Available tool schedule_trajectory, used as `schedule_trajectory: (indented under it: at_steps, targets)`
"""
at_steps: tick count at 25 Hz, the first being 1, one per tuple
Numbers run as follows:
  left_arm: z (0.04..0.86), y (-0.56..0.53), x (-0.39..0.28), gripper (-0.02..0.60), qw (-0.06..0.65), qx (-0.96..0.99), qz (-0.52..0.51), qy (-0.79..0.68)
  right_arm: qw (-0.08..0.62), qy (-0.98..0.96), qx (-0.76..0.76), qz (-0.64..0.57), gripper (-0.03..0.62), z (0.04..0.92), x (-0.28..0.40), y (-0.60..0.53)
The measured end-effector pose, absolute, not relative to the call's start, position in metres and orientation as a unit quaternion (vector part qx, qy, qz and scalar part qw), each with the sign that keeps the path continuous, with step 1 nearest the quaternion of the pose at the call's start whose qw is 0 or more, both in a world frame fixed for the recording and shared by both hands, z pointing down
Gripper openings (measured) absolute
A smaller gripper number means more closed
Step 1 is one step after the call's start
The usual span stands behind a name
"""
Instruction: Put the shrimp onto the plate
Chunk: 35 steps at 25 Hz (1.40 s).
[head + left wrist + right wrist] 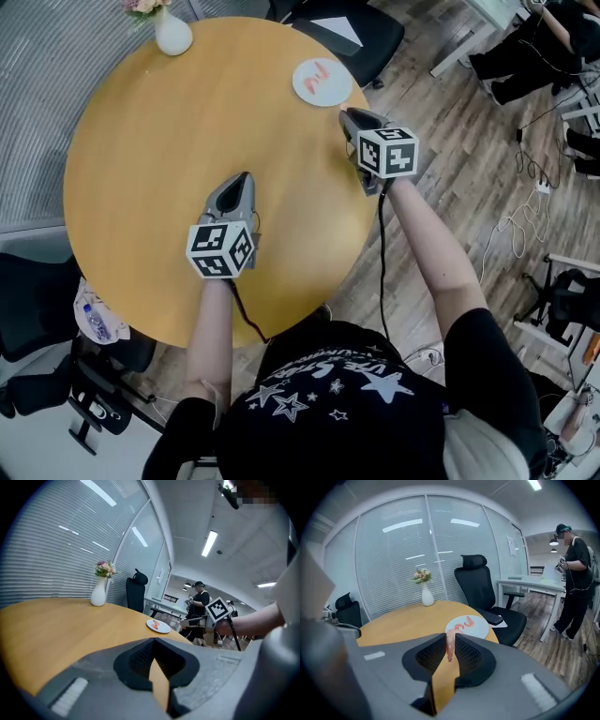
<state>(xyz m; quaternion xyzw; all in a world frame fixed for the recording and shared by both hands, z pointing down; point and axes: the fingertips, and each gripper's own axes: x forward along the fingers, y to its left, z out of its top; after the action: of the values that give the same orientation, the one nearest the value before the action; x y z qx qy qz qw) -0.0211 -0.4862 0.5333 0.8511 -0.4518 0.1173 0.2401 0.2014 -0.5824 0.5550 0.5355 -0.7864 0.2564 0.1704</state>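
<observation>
A pink shrimp (pixel 450 645) hangs pinched between the pads of my right gripper (pixel 450 639), which is shut on it. In the head view that gripper (pixel 351 114) hovers at the table's right edge, just short of the white plate (pixel 302 75). The plate (pixel 478 630) lies on the round wooden table (pixel 169 141) and holds another shrimp (pixel 467 620); it shows small and far to the right in the left gripper view (pixel 158 626). My left gripper (pixel 244 176) sits lower over the middle of the table, jaws shut with nothing between them (pixel 153 641).
A white vase (pixel 172 36) with flowers stands at the table's far edge. A black office chair (pixel 347 33) is just behind the plate. A person (pixel 574 573) stands to the right on the wooden floor. Cables run across the floor at right.
</observation>
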Motion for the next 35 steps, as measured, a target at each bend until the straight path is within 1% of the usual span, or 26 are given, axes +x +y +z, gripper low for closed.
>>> schedule_trajectory:
  at_steps: [7,13,30,35]
  targets:
    - [0.534,-0.521,-0.025,0.002,0.254,0.847,0.111,-0.453,0.191,-0.778,0.548,0.241,0.060,0.579,0.205,-0.629]
    - [0.533,-0.550,-0.024,0.002,0.247,0.851,0.120,-0.447,0.217,-0.782,0.537,0.229,0.061,0.592,0.196,-0.653]
    - [0.555,-0.589,-0.013,0.002,0.265,0.852,0.127,-0.434,0.304,-0.760,0.534,0.211,0.061,0.632,0.199,-0.691]
    - [0.558,-0.591,-0.012,0.002,0.270,0.850,0.124,-0.436,0.309,-0.756,0.535,0.218,0.061,0.637,0.201,-0.691]
